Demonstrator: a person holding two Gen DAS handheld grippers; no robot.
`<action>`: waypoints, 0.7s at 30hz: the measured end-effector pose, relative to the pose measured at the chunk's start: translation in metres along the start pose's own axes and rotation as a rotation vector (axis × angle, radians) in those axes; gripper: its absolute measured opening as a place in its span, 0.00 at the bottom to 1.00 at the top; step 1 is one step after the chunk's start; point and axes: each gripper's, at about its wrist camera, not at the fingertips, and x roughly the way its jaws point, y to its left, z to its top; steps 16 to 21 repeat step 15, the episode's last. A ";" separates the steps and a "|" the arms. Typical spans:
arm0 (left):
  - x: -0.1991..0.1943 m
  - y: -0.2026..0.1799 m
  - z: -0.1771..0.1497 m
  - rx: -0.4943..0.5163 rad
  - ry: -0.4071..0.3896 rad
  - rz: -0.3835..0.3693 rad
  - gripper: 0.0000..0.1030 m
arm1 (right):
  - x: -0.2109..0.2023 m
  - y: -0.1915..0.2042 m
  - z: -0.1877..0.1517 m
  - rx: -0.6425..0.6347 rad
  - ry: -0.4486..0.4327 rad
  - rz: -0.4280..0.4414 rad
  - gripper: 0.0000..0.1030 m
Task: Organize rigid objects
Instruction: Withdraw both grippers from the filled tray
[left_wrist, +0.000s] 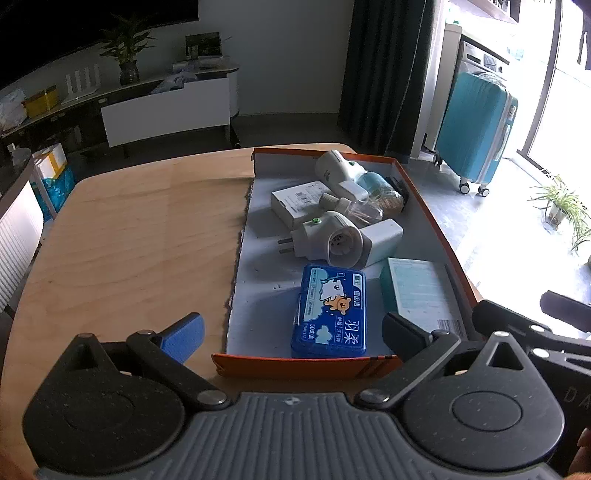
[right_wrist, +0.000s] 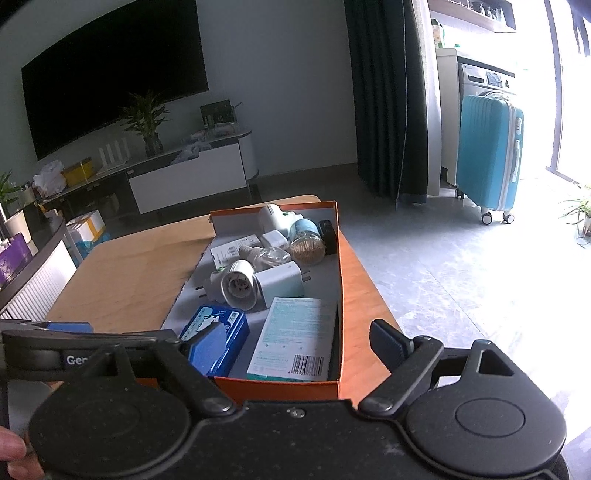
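An orange cardboard box (left_wrist: 424, 206) (right_wrist: 340, 266) lies on the wooden table (left_wrist: 129, 240). Inside, near me, are a blue tin (left_wrist: 328, 314) (right_wrist: 221, 325) and a teal-and-white carton (left_wrist: 421, 291) (right_wrist: 295, 336). Further back lie white plug adapters (left_wrist: 325, 240) (right_wrist: 240, 286), a white charger block (left_wrist: 382, 240), a flat white packet (left_wrist: 295, 203), a clear bottle (left_wrist: 354, 208) and a toothpick jar (right_wrist: 306, 249). My left gripper (left_wrist: 293, 334) hovers open over the box's near left end. My right gripper (right_wrist: 299, 343) is open above the near right end, gripping nothing.
Left of the box the wooden tabletop is bare (right_wrist: 140, 273). The table's right edge drops to grey floor (right_wrist: 443, 280). A teal suitcase (left_wrist: 476, 129) stands by the window. A low TV cabinet (left_wrist: 166, 107) runs along the far wall. A person's fingers (right_wrist: 11, 454) hold the right gripper.
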 end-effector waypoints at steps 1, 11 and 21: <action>0.000 0.000 0.000 -0.001 0.000 0.000 1.00 | 0.000 0.000 0.000 -0.001 0.000 0.001 0.97; 0.000 0.001 -0.004 0.002 -0.009 -0.010 1.00 | -0.001 -0.001 -0.001 -0.003 0.013 -0.005 0.97; 0.003 0.000 -0.004 0.005 0.017 -0.018 1.00 | -0.001 0.000 -0.001 -0.009 0.013 -0.014 0.97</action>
